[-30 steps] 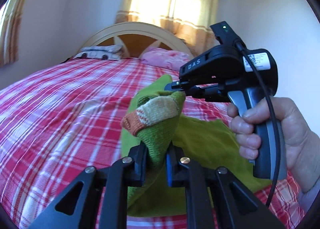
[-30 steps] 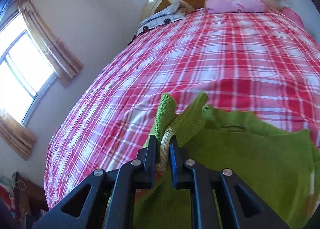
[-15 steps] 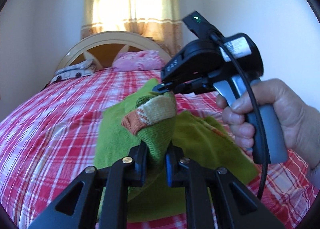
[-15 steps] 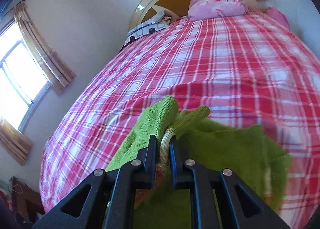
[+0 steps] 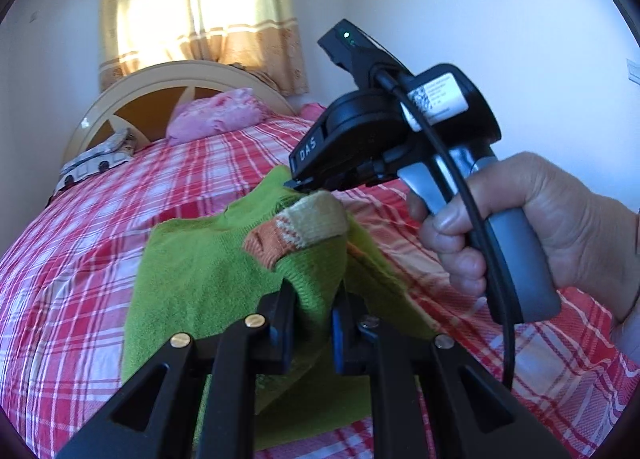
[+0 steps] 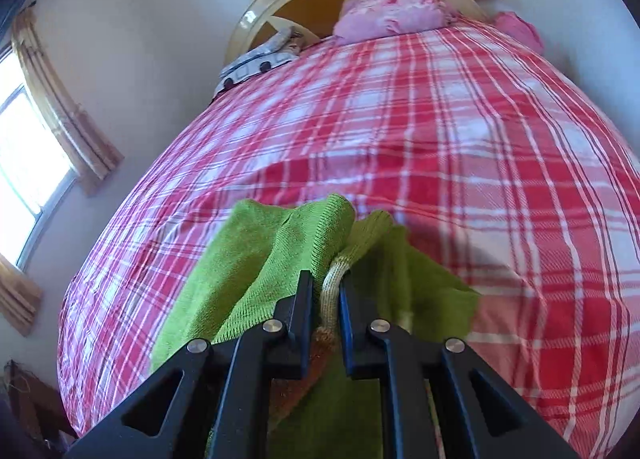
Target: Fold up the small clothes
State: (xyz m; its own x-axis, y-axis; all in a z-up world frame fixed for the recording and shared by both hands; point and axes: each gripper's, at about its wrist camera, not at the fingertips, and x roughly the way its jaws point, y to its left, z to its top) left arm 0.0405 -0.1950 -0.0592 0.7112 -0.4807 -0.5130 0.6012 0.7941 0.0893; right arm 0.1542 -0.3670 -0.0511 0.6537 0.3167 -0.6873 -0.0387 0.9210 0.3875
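The fuzzy green knitted wool sweater (image 5: 208,271) (cuff ribbed) lies on a smooth red-checked woven cotton bedspread (image 6: 460,131).

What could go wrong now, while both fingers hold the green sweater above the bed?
1. Both the left gripper and the right gripper pinch only thin bunched edges of the green sweater; a pull could slip one free.
2. Most fabric hangs loose, so it may land creased on the checked bedcover.

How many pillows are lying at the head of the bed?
2, possibly more. A pink pillow lies by the middle of the headboard; a white patterned pillow lies to its left. A pink shape at the far right may be a third.
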